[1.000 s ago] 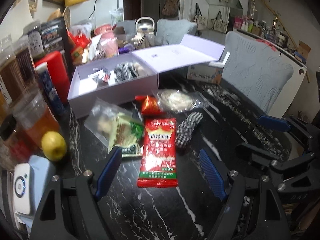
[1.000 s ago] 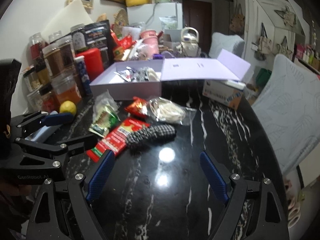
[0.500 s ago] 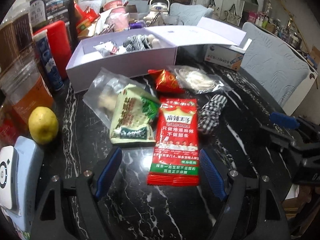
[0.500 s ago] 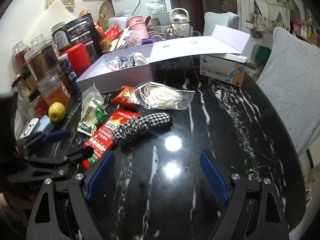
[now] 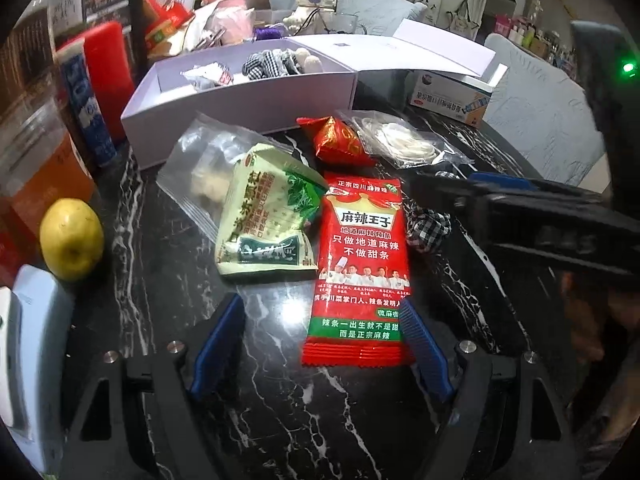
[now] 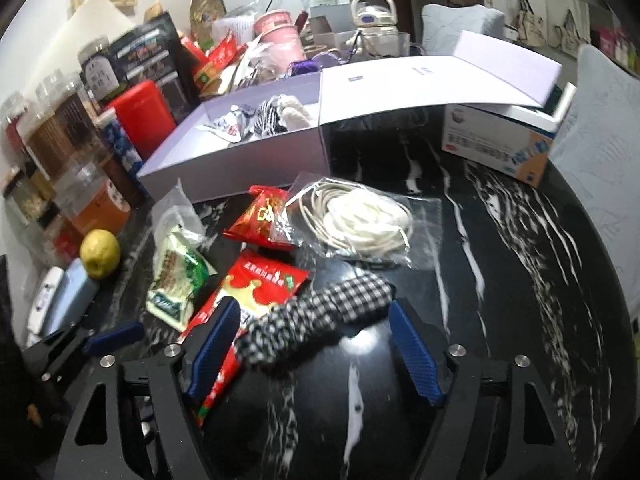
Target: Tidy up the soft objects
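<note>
A black-and-white checked cloth roll [image 6: 320,320] lies on the black marble table between the open blue fingers of my right gripper [image 6: 316,344]; it also shows in the left wrist view [image 5: 428,226], partly under the right gripper's body. My left gripper [image 5: 320,344] is open, its fingers straddling the near end of a long red snack packet [image 5: 360,268]. Beside it lie a green-and-cream packet [image 5: 268,220], a clear bag [image 5: 200,168], a small red packet [image 5: 340,140] and a bag of white cord [image 5: 396,140]. An open lilac box [image 5: 248,100] behind holds another checked cloth [image 5: 264,64].
A yellow fruit [image 5: 72,238] and a white-blue device [image 5: 28,360] sit at the left. Jars, a red canister [image 5: 108,76] and a blue tube [image 5: 90,112] line the left edge. A carton [image 6: 496,144] props the box lid at the right. A padded chair [image 6: 600,128] stands beyond.
Both grippers have moved forward and lower. The right gripper has come over the checked cloth roll, which now lies between its fingers. The left gripper now straddles the red packet's end.
</note>
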Demonstrator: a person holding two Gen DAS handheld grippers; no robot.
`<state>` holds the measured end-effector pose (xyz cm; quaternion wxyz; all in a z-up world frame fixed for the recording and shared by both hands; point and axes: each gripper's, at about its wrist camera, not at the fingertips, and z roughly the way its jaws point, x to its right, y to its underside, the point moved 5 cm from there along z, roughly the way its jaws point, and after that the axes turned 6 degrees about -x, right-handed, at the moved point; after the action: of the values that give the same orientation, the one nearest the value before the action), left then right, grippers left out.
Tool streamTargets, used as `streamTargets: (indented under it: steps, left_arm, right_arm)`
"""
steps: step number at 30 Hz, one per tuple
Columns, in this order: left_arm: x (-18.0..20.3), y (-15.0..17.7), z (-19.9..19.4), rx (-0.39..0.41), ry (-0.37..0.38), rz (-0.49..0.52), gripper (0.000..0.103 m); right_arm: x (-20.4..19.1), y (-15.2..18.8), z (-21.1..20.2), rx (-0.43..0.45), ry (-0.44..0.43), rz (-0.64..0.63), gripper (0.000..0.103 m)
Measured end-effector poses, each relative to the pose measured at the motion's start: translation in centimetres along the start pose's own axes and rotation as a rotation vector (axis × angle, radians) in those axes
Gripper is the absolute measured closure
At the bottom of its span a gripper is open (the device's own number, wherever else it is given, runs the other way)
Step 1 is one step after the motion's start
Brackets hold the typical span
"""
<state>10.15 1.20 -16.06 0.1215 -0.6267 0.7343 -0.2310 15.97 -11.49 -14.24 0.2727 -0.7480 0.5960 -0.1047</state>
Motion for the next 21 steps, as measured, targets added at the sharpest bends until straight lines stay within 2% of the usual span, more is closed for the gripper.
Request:
streamTargets:
  steps: [3, 5, 8, 11, 16, 21]
  left_arm:
    - [-0.1, 0.0, 0.1, -0.007, 0.008, -0.008, 0.023]
    - [0.0, 0.0, 0.1, -0.020, 0.014, -0.007, 0.023]
    - [0.4, -0.2, 0.2, -0.025, 0.042, -0.006, 0.023]
    - [1.0, -0.5, 0.5, -0.026, 0.047, 0.011, 0.023]
    - [2.0, -1.0, 1.0, -0.031, 0.040, 0.039, 0.023]
    - [2.4, -1.5, 1.5, -0.024, -0.035, 0.056, 0.023]
  right_arm:
    - [-0.2, 0.0, 1.1, -0.026, 0.021, -0.020, 0.041]
    - [-0.1, 0.3, 1.4, -0.039, -0.012, -0.026, 0.056]
    - [0.0, 0.7, 1.4, -0.049, -0.042, -0.034, 0.067]
    - [0.3, 1.0, 1.0, -0.040, -0.050, -0.034, 0.073]
    - [0.9, 2.3, -0.3, -0.036, -0.056, -0.055, 0.076]
    - [1.5, 4.0, -1.8, -0.047, -0.053, -0.063, 0.076]
